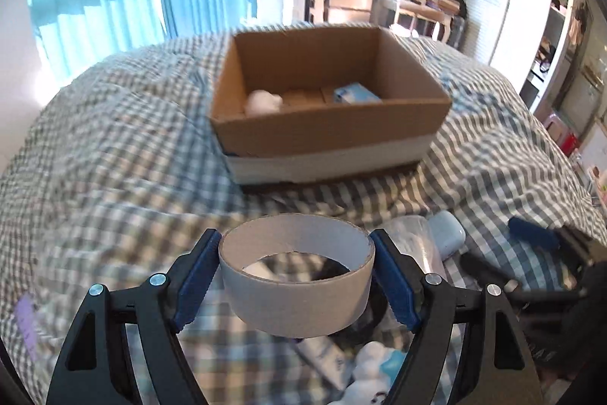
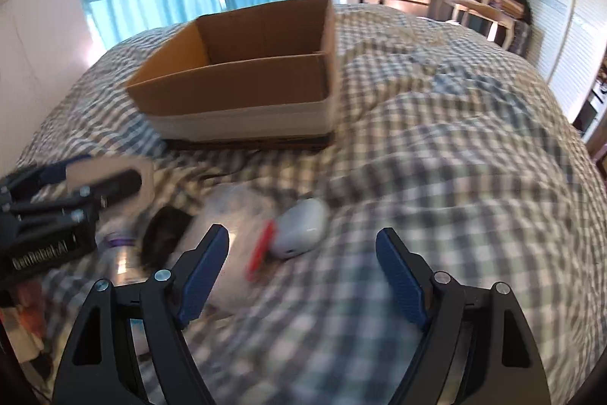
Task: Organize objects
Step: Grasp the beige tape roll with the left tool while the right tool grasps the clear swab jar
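left gripper clamps tape roll | right gripper spread, unladen

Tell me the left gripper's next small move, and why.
Probably carry the tape roll forward until it is over the box. The left gripper has its jaws shut on the roll, lifted off the bed, and the open box sits straight ahead with room between the white lump and blue packet.

Tape roll – upright, nr open cardboard box.
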{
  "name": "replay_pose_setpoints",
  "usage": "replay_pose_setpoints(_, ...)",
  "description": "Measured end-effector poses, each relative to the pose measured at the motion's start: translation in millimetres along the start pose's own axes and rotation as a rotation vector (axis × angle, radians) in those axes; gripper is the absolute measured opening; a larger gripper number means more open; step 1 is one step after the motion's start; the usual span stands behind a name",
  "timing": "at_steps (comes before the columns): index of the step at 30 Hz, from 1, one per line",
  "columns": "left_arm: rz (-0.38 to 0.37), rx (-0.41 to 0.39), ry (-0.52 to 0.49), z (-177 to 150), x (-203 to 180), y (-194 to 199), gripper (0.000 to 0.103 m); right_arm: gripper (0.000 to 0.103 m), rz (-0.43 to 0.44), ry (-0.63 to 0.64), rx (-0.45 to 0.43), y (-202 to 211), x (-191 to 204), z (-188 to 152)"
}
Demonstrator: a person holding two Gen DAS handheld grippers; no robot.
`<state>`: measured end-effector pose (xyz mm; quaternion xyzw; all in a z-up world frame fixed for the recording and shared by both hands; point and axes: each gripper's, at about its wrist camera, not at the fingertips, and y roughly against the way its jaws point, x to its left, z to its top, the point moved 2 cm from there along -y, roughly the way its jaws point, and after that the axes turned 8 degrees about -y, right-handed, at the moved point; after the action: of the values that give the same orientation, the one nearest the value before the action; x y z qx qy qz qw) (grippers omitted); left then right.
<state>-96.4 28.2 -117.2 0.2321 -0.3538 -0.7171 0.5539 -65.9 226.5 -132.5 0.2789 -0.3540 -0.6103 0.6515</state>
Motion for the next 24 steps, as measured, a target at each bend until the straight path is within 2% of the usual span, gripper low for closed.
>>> replay_pose_setpoints(7,0.037,-0.015,0.005,-9.1,13.6,11.0,0.081,0.079,0.022,0.042,0.083,-20.7,35.6,-12.5)
replay_pose_setpoints(10,0.041,-0.017,0.002,-14.2,16.7,14.9,0.081,0.073,0.034,0.004,0.089,-28.2,35.8,-13.9)
replay_pose_setpoints(21,0.034,-0.013,0.030,-26.4,30.2,17.1,0.081,0.068,-0.010,0.017,0.182,-63.1,50.5,-24.3)
replay_pose_setpoints(24,0.029,-0.009,0.034,-28.7,31.1,16.3,0.081,0.067,-0.016,0.016,0.173,-64.4,50.0,-22.9)
